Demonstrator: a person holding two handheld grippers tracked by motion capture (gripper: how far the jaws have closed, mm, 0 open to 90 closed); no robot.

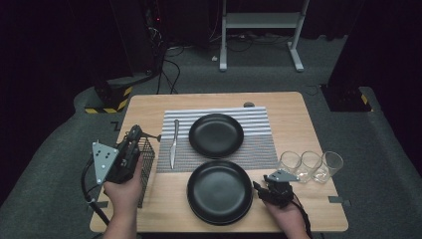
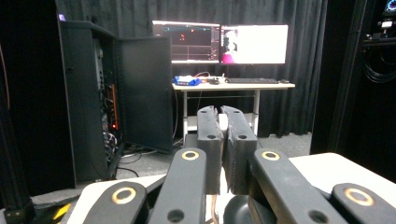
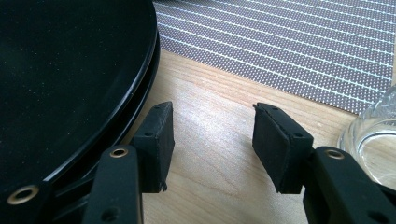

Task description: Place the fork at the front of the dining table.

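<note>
1. Wooden table [image 1: 149, 219] set with a striped placemat [image 1: 259, 144]; one black plate [image 1: 216, 135] on the mat, a knife [image 1: 174, 143] lying along the mat's left part.
2. Nearer the front edge, a stack of black plates [image 1: 219, 191], partly off the mat; rim seen close up at [image 3: 70, 84].
3. Three clear glasses [image 1: 311, 166] in a row at the right, just beside the right hand.
4. Black wire basket [image 1: 145, 159] at the table's left edge, directly under the left gripper [image 1: 133, 133].
5. Left hand [image 1: 124, 191] raised, gripper angled up and forward, looking across the room at a desk with monitors [image 2: 219, 44].
6. Left jaws pressed together, nothing visible between them.
7. Right hand [image 1: 286, 216] low over the table, right gripper [image 3: 210, 135] just right of the plate stack.
8. Right jaws spread over bare wood, holding nothing; left jaw close beside the stack's rim.
</note>
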